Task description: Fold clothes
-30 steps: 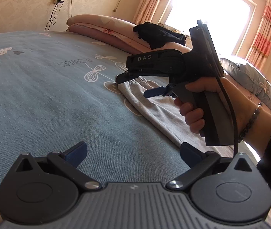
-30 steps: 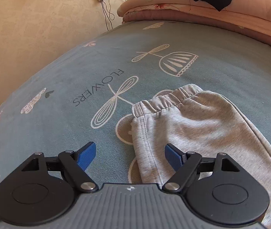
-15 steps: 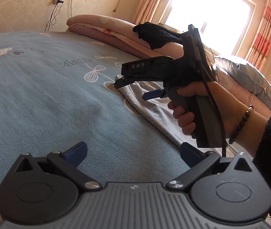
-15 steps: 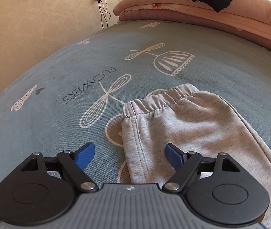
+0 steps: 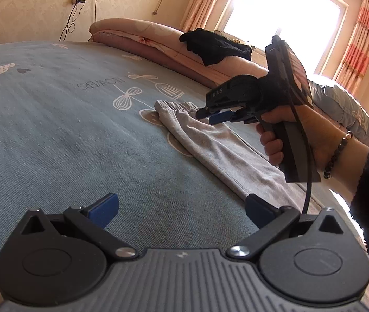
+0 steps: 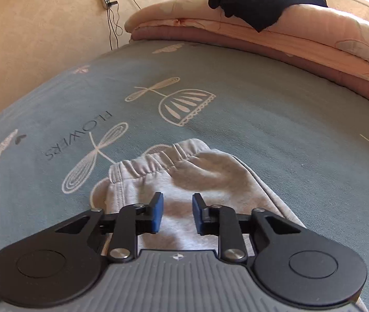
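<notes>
Right tongs (image 6: 175, 213) closing just above the grey trousers (image 6: 197, 176), near the elastic waistband, pads not yet pinching any cloth. Left tongs (image 5: 182, 206) spread wide and empty over the blue bed sheet (image 5: 54, 130), trousers lying flat just to their right.

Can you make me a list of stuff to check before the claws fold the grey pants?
1. Grey pants lying on the blue bedsheet: ok.
2. Waistband in view, nothing covering it: ok.
3. Right claw over the pants, closing: ok.
4. Fabric pinched between its pads: cannot tell.
5. Left claw open, holding nothing: ok.
6. Black garment away on the folded quilts: ok.
</notes>
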Tool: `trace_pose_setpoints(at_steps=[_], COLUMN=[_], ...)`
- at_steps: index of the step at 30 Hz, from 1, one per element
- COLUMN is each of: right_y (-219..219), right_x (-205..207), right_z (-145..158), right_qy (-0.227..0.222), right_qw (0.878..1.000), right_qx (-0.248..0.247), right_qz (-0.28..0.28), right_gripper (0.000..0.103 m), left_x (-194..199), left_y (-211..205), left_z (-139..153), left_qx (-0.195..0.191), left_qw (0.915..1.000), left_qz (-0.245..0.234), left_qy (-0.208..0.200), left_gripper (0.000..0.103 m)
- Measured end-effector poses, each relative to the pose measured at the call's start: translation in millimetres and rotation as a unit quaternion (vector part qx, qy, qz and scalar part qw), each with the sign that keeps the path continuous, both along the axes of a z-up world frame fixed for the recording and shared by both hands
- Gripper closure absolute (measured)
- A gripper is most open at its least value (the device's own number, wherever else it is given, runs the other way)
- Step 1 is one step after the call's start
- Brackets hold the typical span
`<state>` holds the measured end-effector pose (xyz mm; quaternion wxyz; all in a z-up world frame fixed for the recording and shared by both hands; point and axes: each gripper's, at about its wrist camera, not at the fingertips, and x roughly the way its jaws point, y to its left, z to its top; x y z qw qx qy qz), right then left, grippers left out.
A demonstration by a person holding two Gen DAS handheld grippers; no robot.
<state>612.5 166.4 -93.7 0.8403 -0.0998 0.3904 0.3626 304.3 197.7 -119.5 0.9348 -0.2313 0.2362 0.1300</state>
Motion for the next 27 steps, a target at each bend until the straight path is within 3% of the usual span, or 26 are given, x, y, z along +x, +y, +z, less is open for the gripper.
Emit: trace_pose_setpoints(at_steps=[3,6,8,9,10,12,14,18,20,21,25,27], right_y=[2.1,8.1,9.3,7.8,6.2,-4.4,-11.9,-20.4,-23.8,-24.2,-11.7,-10.1], right_x=[-0.2,-4.6,-5.6,-2.6,0.6,12.5,15.4,0.7,-8.5,-13.4,-20.5,-10.7], right_z=[-14.9,-24.3,-25.2,-27.0,-28.9,-33.2,-31.7,-6.4,5.8,10.4,-6.3,-20.4], right_qy=[-0.009,-0.049,-0.081,-0.087,-0.091,-0.053,-0.043,-0.077,-0.062,-0.052,-0.028,-0.001], right_qw=[1.000,0.997,0.993,0.992,0.990,0.995,0.997,0.997,0.997,0.997,0.996,0.997], right_qx=[-0.021,-0.047,-0.074,-0.087,-0.099,-0.078,-0.060,-0.017,0.011,0.018,-0.046,-0.052], right_qz=[0.021,0.048,0.046,0.037,0.027,0.015,0.006,0.011,0.033,0.048,0.067,0.049], right_gripper=[0.078,0.068,0.041,0.015,0.000,0.000,0.001,0.003,0.008,0.020,0.056,0.057], left_x=[0.7,0.8,1.2,1.4,1.5,2.1,2.4,2.3,2.4,2.2,2.0,1.8], left_y=[-0.8,-1.3,-1.7,-1.9,-2.3,-2.3,-1.7,-0.9,-1.2,-1.7,-1.8,-1.6], left_z=[0.2,-0.2,-0.3,-0.3,-0.2,-0.3,-0.4,-0.6,-0.8,-1.0,-1.5,-1.6], left_qx=[0.002,0.004,0.004,0.004,0.005,0.006,0.004,0.002,0.003,0.003,0.004,0.003], left_qw=[1.0000,1.0000,1.0000,1.0000,1.0000,0.9999,1.0000,1.0000,1.0000,1.0000,0.9999,0.9999], left_qz=[-0.003,-0.004,-0.005,-0.006,-0.007,-0.008,-0.008,-0.006,-0.006,-0.006,-0.008,-0.008], left_qy=[0.001,0.003,0.004,0.005,0.005,0.004,0.004,0.003,0.004,0.004,0.006,0.006], left_gripper=[0.001,0.001,0.001,0.001,0.001,0.001,0.001,0.001,0.001,0.001,0.001,0.001])
